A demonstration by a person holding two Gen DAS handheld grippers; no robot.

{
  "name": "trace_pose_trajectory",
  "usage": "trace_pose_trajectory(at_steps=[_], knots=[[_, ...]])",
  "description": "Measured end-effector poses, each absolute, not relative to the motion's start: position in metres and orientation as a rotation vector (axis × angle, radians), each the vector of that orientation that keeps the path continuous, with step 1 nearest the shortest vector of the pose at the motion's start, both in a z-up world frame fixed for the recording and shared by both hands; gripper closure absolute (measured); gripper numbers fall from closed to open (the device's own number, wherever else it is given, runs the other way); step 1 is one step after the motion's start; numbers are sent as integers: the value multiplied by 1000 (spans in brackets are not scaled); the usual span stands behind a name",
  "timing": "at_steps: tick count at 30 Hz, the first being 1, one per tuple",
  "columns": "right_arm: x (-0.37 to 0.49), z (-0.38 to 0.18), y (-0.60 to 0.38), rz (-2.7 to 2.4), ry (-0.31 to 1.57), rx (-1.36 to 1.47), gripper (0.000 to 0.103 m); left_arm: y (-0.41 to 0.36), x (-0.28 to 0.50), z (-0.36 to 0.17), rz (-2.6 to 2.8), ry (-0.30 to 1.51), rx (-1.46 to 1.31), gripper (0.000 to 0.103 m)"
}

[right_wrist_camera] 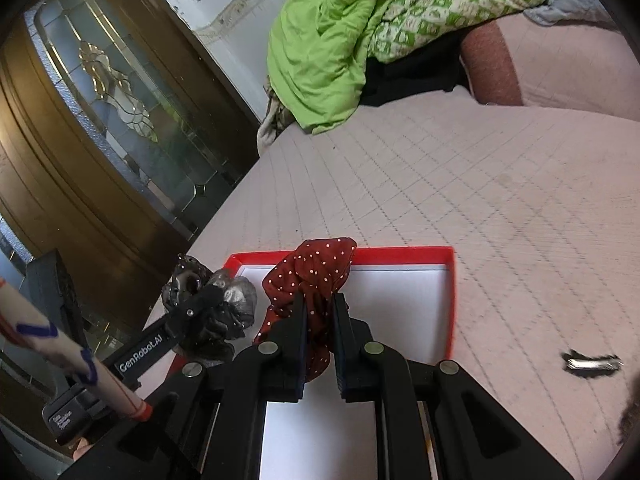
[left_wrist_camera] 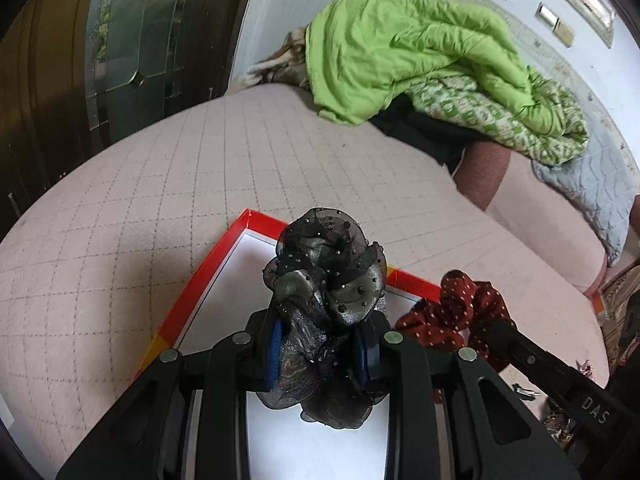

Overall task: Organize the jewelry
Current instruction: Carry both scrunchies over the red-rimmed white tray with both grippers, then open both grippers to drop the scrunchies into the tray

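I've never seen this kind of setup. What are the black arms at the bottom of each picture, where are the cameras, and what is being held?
No robot here: a person holds two hand-held grippers, each with a fisheye camera looking along its jaws. The left gripper is shut on a black-and-silver scrunchie. The right gripper is shut on a red polka-dot scrunchie. Both hang over a red-rimmed box with a white inside, lying on a pink quilted bed. A small dark clip lies beside the box; a green blanket is heaped behind.

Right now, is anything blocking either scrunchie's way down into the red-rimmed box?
Nothing visible. The black scrunchie and the red dotted scrunchie hang in the grippers over the box, whose white floor shows bare below them.
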State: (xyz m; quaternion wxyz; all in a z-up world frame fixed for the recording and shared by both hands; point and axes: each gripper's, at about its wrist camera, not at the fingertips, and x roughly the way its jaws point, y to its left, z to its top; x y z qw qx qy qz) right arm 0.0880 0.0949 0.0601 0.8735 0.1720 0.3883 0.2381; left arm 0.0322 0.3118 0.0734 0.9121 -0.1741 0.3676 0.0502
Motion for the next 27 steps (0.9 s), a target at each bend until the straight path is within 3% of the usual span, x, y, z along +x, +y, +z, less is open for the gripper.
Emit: trace_pose_trajectory(at_steps=[12, 18, 20, 25, 27], knots=[[124, 28, 96, 447, 894, 369, 91, 310, 57, 54, 120, 835, -352, 75], [127, 26, 101, 421, 919, 338, 88, 311, 57, 52, 150, 838, -362, 61], [127, 25, 102, 424, 927, 329, 87, 312, 57, 52, 159, 839, -359, 51], [125, 28, 98, 427, 926, 324, 68, 312, 54, 59, 161, 806, -366, 48], [122, 31, 96, 422, 914, 313, 66, 310, 53, 62, 161, 789, -362, 48]])
